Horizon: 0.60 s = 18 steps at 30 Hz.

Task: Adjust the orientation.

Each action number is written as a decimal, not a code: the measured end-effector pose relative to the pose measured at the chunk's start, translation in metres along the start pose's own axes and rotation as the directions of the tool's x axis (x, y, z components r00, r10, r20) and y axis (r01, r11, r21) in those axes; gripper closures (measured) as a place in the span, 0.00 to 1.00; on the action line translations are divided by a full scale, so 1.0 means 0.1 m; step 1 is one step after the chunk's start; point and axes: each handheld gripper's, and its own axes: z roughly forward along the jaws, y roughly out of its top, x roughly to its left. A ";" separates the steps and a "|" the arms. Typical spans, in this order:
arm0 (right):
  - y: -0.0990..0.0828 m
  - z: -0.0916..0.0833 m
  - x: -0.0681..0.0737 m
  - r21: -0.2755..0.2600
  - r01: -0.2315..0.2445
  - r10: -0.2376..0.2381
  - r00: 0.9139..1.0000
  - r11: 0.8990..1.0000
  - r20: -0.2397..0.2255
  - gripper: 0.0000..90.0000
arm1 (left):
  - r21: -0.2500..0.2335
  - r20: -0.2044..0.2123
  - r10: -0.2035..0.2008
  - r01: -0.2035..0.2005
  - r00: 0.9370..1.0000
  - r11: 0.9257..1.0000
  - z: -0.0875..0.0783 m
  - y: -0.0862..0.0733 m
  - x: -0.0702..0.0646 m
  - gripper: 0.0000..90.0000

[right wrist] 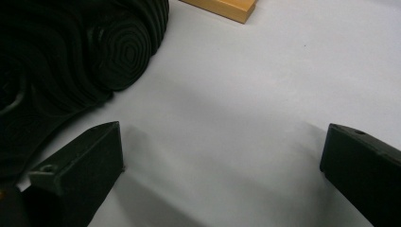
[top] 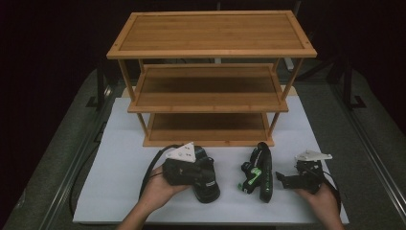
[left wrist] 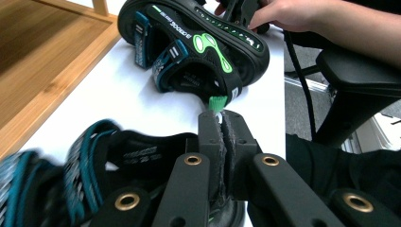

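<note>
- The left gripper [left wrist: 221, 124] had its jaws pressed together on the rim of the near sandal [top: 205, 178], which lay on the white surface [top: 119, 158] just in front of the bamboo rack [top: 210, 76]; a thin edge of the sandal looked pinched between them.
- The right gripper [top: 287, 180] rested with its jaws spread wide and nothing between them, just beside the second sandal [top: 257, 172], which lay on its side with the sole showing.
- All three shelves of the rack were bare, so by my judgement the work had barely begun: one sandal was gripped but not lifted, the other not yet taken.
- Both sandals remained to be set on a shelf, likely the lowest shelf [top: 208, 128].
- Nothing else lay between the sandals and the rack; only its front uprights and the low shelf openings could hinder the way in.
</note>
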 end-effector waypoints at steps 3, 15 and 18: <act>0.00 0.00 0.00 -0.001 0.002 -0.002 1.000 1.000 0.000 0.00 | -0.004 -0.005 -0.005 0.005 1.000 1.000 -0.12 -0.08 -0.03 0.97; 0.00 0.00 0.00 0.000 0.002 -0.002 1.000 1.000 0.001 0.00 | -0.002 0.014 -0.028 0.028 1.000 1.000 -0.18 -0.30 -0.10 0.92; 0.00 0.00 0.00 0.000 0.002 -0.002 1.000 1.000 0.001 0.00 | -0.010 -0.016 -0.034 0.034 0.999 0.999 -0.23 -0.31 -0.10 0.83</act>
